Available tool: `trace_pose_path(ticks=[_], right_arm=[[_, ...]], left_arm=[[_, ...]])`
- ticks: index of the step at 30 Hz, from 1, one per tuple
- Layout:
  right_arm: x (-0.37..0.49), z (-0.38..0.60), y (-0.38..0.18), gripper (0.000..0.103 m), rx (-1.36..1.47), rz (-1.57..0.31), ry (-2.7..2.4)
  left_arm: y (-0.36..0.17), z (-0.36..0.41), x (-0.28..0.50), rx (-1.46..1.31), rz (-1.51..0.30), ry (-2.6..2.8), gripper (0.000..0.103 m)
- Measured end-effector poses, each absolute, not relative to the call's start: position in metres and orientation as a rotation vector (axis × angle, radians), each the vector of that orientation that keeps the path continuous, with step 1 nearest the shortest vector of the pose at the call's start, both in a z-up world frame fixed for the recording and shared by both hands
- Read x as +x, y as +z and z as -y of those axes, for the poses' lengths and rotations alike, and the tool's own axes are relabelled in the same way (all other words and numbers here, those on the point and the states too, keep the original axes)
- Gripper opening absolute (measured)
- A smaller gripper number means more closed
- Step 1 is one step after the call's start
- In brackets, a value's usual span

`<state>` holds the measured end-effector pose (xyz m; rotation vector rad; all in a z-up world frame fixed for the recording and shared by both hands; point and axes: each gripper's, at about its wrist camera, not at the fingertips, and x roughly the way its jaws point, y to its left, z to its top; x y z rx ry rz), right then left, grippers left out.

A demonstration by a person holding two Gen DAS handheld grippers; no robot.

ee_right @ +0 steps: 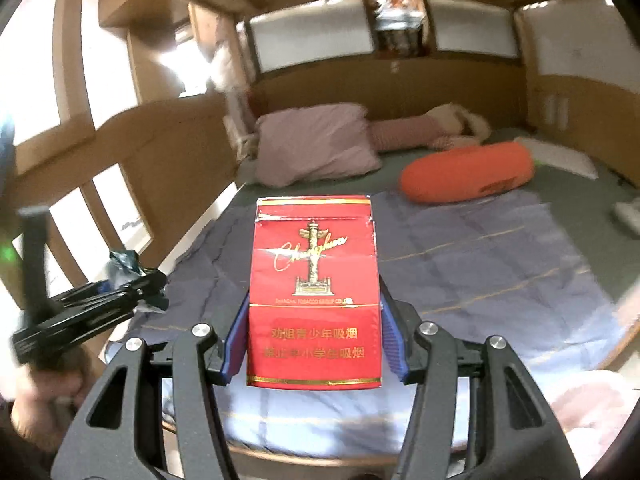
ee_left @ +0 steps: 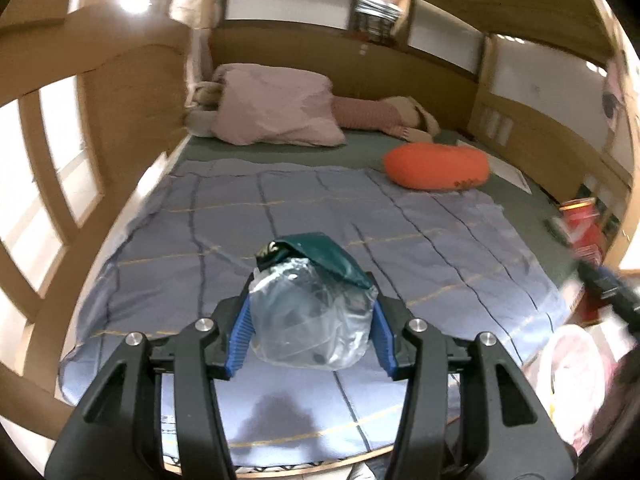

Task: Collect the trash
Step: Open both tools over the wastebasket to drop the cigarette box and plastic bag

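Bedroom with a blue quilt (ee_left: 280,208) lying below: left gripper (ee_left: 312,320) is clamping a crumpled wrapper (ee_left: 312,312), right gripper (ee_right: 314,320) is clamping an upright red cigarette pack (ee_right: 314,292). Left gripper is showing at nine o'clock in the right view; no bin is showing.
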<state>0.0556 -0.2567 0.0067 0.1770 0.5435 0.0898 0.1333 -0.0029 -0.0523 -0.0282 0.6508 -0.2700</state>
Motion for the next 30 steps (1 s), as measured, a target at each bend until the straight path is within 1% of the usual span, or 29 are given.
trace_pose_path(ticks=[3, 6, 11, 12, 13, 15, 17, 18, 19, 20, 21, 22, 24, 27, 29, 30], right_arm=[[0.008, 0.301, 0.014, 0.056, 0.153, -0.540, 0.014], [-0.035, 0.340, 0.001, 0.056, 0.143, -0.577, -0.081], [-0.079, 0.390, -0.051, 0.057, 0.212, -0.722, -0.179], [-0.082, 0.397, -0.058, 0.065, 0.230, -0.752, -0.176], [-0.087, 0.404, -0.064, 0.071, 0.248, -0.782, -0.177], [-0.100, 0.417, -0.061, 0.072, 0.260, -0.749, -0.242], [-0.125, 0.434, -0.039, 0.077, 0.338, -0.585, -0.329], [-0.136, 0.442, -0.029, 0.086, 0.379, -0.510, -0.364], [-0.153, 0.452, -0.013, 0.091, 0.444, -0.390, -0.420], [-0.158, 0.456, -0.008, 0.092, 0.467, -0.353, -0.433], [-0.162, 0.459, -0.002, 0.092, 0.488, -0.322, -0.442], [-0.164, 0.461, 0.003, 0.092, 0.503, -0.298, -0.443], [-0.161, 0.457, 0.010, 0.092, 0.493, -0.293, -0.433], [-0.145, 0.437, 0.010, 0.092, 0.449, -0.326, -0.423], [-0.122, 0.430, 0.009, 0.093, 0.416, -0.382, -0.373], [-0.112, 0.422, 0.008, 0.093, 0.408, -0.402, -0.352]], left_arm=[[-0.054, 0.028, 0.125, 0.004, -0.653, -0.350, 0.051], [-0.053, 0.065, 0.114, 0.026, -0.672, -0.466, 0.051], [-0.047, 0.159, 0.073, 0.135, -0.682, -0.695, 0.051], [-0.047, 0.174, 0.066, 0.146, -0.686, -0.735, 0.051], [-0.045, 0.199, 0.054, 0.157, -0.698, -0.803, 0.051], [-0.045, 0.229, 0.040, 0.167, -0.720, -0.876, 0.051], [-0.046, 0.263, 0.023, 0.182, -0.748, -0.973, 0.056], [-0.047, 0.281, 0.014, 0.199, -0.763, -1.025, 0.069], [-0.049, 0.291, 0.007, 0.211, -0.773, -1.053, 0.084], [-0.049, 0.302, -0.001, 0.221, -0.775, -1.089, 0.089], [-0.049, 0.309, -0.006, 0.228, -0.769, -1.116, 0.091], [-0.048, 0.313, -0.009, 0.235, -0.770, -1.129, 0.092], [-0.047, 0.311, -0.007, 0.229, -0.777, -1.124, 0.095], [-0.040, 0.276, 0.019, 0.190, -0.747, -1.029, 0.099], [-0.037, 0.254, 0.041, 0.185, -0.726, -0.939, 0.099], [-0.035, 0.231, 0.056, 0.182, -0.714, -0.864, 0.100]])
